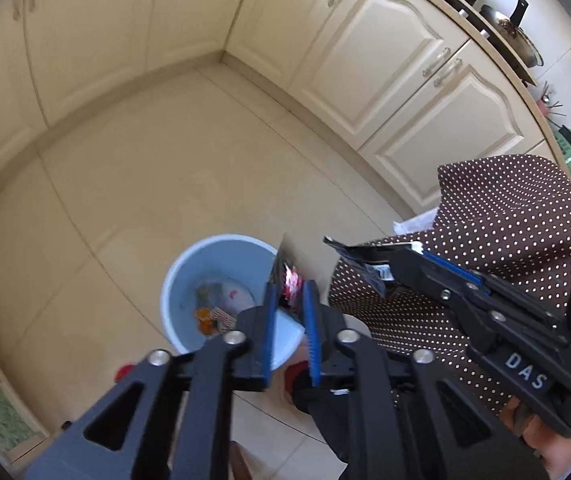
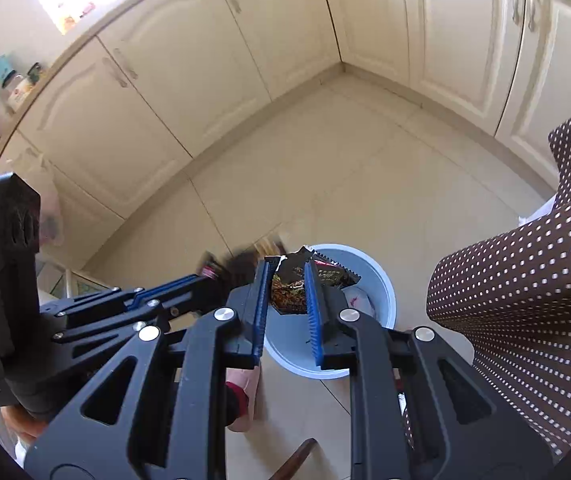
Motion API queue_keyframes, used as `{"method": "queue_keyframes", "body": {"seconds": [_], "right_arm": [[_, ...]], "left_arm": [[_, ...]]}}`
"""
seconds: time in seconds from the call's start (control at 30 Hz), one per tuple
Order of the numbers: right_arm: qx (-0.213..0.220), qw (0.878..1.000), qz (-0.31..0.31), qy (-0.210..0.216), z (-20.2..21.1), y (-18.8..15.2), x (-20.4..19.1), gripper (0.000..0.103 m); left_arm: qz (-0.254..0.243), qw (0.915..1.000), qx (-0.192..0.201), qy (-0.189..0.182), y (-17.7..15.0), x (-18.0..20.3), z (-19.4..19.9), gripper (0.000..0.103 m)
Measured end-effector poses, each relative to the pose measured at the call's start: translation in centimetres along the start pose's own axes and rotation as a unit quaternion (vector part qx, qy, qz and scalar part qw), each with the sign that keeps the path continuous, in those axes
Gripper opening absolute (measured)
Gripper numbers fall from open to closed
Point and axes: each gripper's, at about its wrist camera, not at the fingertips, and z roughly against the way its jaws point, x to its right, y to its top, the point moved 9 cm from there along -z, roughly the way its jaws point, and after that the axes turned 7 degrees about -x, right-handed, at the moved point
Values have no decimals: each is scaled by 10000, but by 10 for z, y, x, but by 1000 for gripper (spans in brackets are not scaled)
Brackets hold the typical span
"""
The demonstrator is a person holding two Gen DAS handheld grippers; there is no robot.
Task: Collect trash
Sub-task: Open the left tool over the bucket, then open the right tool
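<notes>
A pale blue bin [image 1: 173, 280] stands on the tiled floor with several scraps [image 1: 213, 312] at its bottom. My left gripper [image 1: 290, 300] hangs over the bin's right rim, its jaws apart. A thin wrapper with red print [image 1: 291, 278] stands loose between the tips. In the right wrist view this left gripper [image 2: 213, 276] shows at the left, its wrapper [image 2: 241, 266] blurred. My right gripper [image 2: 286, 276] is over the bin [image 2: 385, 292], shut on a crumpled dark wrapper [image 2: 287, 292]. The left wrist view shows that right gripper [image 1: 397, 258] and its dark wrapper [image 1: 349, 252] beside the bin.
Cream cabinet doors [image 1: 397, 60] line two sides and meet in a corner. A person's brown dotted garment [image 1: 505, 216] fills the right side of both views. A foot in a pink slipper [image 2: 245, 392] stands by the bin. Pots [image 1: 517, 32] sit on the counter.
</notes>
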Motion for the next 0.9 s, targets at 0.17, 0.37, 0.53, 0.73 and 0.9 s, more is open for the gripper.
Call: {"method": "queue_keyframes", "body": {"seconds": [0.17,0.37,0.53,0.73,0.9], "right_arm": [[-173,9998,-122,-36,-23,-2,7,18],[-271,9995,-154,-13,-30,-3,10,18],[-307,9994,-148,21,-37,4,7,18],[-292,9994,-154,59,-39,4,10,18],[-223,9996,-145,89,-36,7,6,19]], "left_arm": [[165,9998,-57,15,3,-7,-14,45],[185,9995,-171,172,0,-9,-26,45],[190,9994,-165,227,-3,-14,-24,45],[228,9993,-136,256,-4,-20,-21,45],[316,9991,-93,283,-4,-24,-20,45]]}}
